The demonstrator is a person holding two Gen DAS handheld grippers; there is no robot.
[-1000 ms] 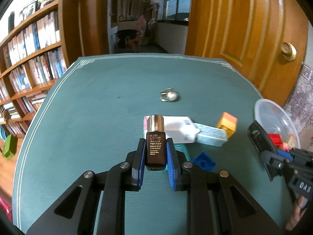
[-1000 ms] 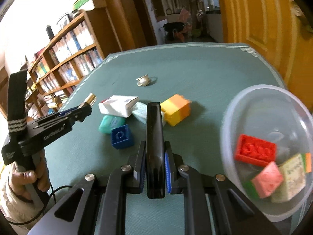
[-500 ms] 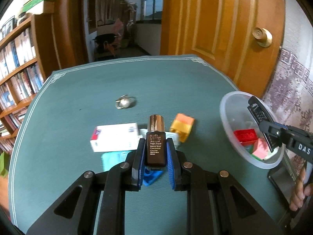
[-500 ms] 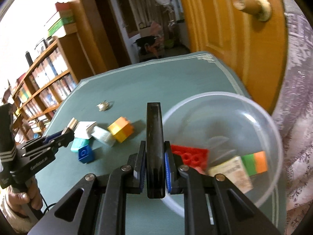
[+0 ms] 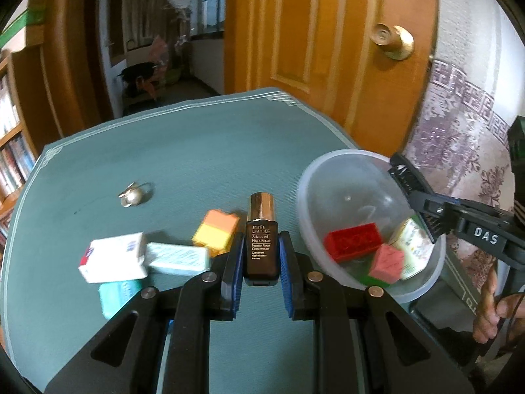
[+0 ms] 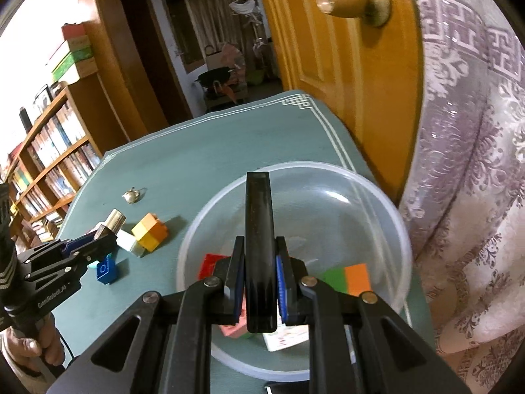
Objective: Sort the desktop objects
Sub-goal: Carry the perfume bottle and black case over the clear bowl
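The blue brick (image 6: 106,271) was seen only from the right wrist; in the left view it was hidden behind the left gripper (image 5: 261,264), which was closed on a dark serum bottle (image 5: 261,250) held upright above the desk (image 5: 197,151). The right gripper (image 6: 261,282) was clamped on a flat black object (image 6: 259,246), edge-on and hard to identify, over the clear bowl (image 6: 377,197). The bowl's contents were partly covered: a red brick (image 5: 354,245), a pink block (image 5: 386,261). The bowl stood near the desk's right edge, with open cloth beyond the pearl trinket (image 5: 131,195).
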